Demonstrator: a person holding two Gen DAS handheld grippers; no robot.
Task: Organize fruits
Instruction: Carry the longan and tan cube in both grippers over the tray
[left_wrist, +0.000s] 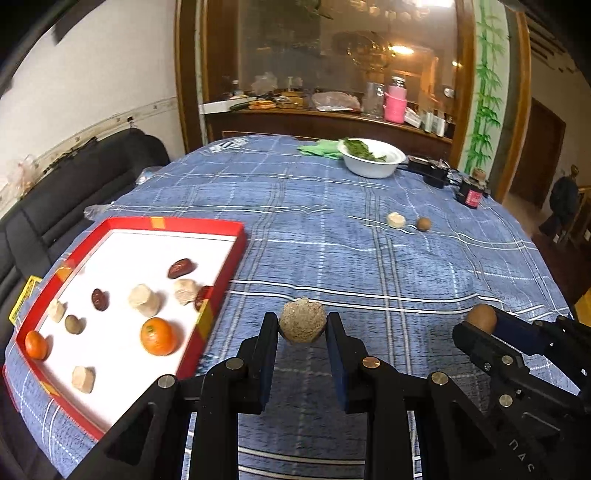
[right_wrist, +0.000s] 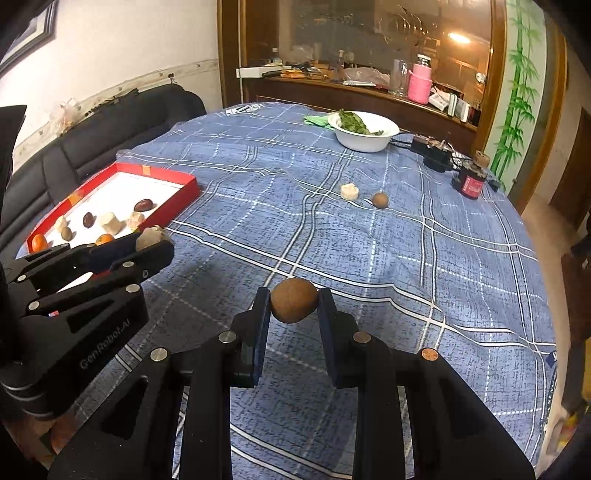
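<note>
My left gripper (left_wrist: 302, 326) is shut on a rough beige chunk (left_wrist: 302, 324) and holds it above the blue checked cloth, just right of the red tray (left_wrist: 221, 291). My right gripper (right_wrist: 293, 304) is shut on a round brown fruit (right_wrist: 293, 300) above the cloth. The tray's white floor holds two oranges (left_wrist: 157, 336), dark red dates (left_wrist: 181, 268), several beige chunks (left_wrist: 144, 300) and a small brown fruit (left_wrist: 74, 324). One beige chunk (right_wrist: 349, 192) and one brown fruit (right_wrist: 379, 199) lie loose on the cloth further back.
A white bowl of greens (right_wrist: 364, 131) stands at the table's far side beside a green cloth (right_wrist: 316, 120). A black power strip (right_wrist: 436, 153) and a dark jar (right_wrist: 470, 182) sit at the far right. A black sofa (right_wrist: 110, 125) runs along the left.
</note>
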